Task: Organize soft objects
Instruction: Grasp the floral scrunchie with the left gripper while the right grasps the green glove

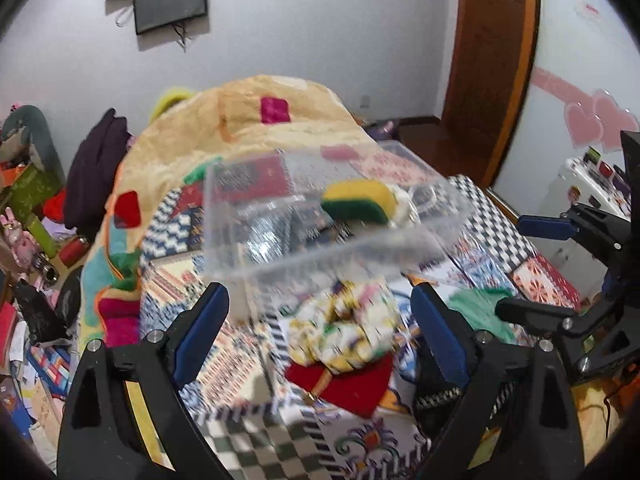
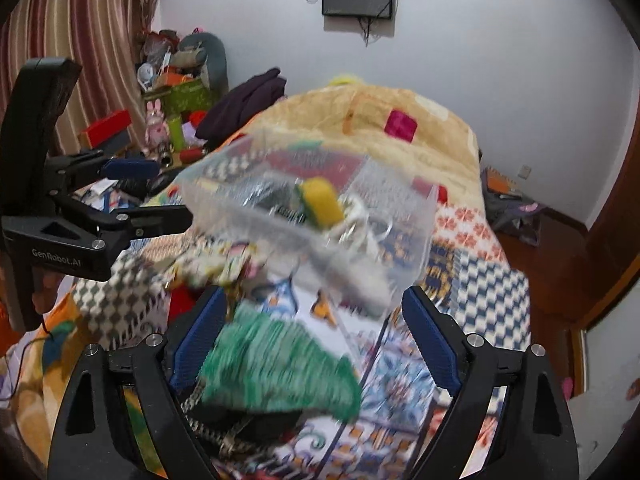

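A clear plastic box [image 1: 280, 248] stands on the patterned bed, with a yellow and green sponge [image 1: 358, 200] and a white item inside. My left gripper [image 1: 320, 336] is open, just short of the box, above a yellow floral cloth [image 1: 344, 328] lying on a red cloth [image 1: 348, 384]. My right gripper [image 2: 316, 336] is open over a green knitted cloth [image 2: 276, 364], which lies between its fingers. The box [image 2: 408, 240] and sponge [image 2: 322, 200] also show in the right wrist view. Each gripper shows in the other's view: the right one [image 1: 520, 264], the left one [image 2: 160, 188].
A beige patchwork quilt [image 1: 192, 148] is heaped at the far end of the bed. A dark garment [image 1: 96, 164] and cluttered shelves lie to the left. A wooden door frame [image 1: 492, 60] stands at the right. A black and white chain strap [image 2: 208, 428] lies under the green cloth.
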A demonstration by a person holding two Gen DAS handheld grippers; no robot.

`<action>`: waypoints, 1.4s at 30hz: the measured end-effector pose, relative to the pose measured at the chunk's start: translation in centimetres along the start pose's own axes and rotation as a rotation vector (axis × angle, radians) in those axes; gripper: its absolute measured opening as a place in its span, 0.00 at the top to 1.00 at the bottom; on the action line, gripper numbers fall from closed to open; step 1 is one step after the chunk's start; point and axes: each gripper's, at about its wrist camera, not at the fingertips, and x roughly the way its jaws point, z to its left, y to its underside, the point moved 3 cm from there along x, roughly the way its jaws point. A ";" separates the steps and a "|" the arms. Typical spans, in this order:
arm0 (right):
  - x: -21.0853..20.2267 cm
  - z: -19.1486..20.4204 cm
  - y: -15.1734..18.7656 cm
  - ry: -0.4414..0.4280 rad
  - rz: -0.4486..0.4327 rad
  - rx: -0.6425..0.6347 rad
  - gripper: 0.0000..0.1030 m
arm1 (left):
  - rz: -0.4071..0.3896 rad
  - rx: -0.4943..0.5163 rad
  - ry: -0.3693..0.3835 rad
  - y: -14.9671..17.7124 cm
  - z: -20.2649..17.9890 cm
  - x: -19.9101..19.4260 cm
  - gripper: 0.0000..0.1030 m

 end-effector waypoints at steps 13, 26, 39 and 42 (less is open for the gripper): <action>2.0 1.4 3.7 -0.097 0.108 0.035 0.16 | 0.044 0.082 0.019 3.0 -2.7 2.2 0.35; 2.3 1.4 4.5 -0.141 0.132 0.054 0.65 | 0.079 0.072 0.032 3.5 -2.4 3.7 0.82; 1.0 0.0 3.7 -0.136 0.073 0.108 0.88 | -0.025 0.020 0.025 1.9 -0.6 -0.1 0.91; -0.2 -0.7 2.8 -0.130 0.030 0.126 0.88 | -0.070 0.000 0.022 0.9 0.0 -1.7 0.91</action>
